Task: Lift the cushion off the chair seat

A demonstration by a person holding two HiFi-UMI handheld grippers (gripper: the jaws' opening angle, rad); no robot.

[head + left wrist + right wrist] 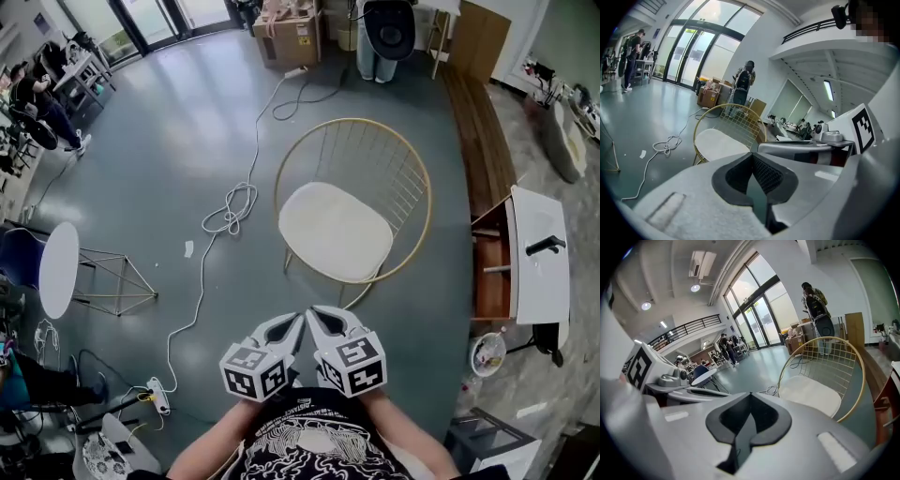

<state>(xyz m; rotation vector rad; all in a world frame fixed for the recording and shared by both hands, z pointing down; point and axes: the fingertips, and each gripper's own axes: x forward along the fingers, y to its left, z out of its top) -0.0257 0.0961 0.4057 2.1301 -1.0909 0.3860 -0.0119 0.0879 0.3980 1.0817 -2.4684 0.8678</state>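
Round table [58,267]: white top on thin wire legs, standing on the floor [169,141] near its left edge.
Cable [228,214]: white, coiled on the floor between the round table and the chair; it runs down to a power strip [157,394] near the floor's lower left corner.
Left gripper [296,322]: low in the head view, in front of the chair and apart from it. Its own view shows the jaws pressed together, tips meeting, with nothing between them [751,155].
Right gripper [315,316]: just beside the left one, the two noses almost meeting. Its jaws are also pressed together and empty [750,394].
Cushion [336,230]: cream, rounded and flat, lying on the chair seat and covering most of it, its front edge at the seat's front rim. Neither gripper touches it. Both gripper views show it ahead [719,144] [811,393].
Chair [412,178]: gold wire frame with a round hoop back filled by a wire grille, standing near the middle of the floor.
Person [384,33]: stands beyond the chair at the floor's far edge, next to cardboard boxes [286,37].
Worktop [539,281]: white, along the floor's right edge, with a black object [546,246] lying on it.
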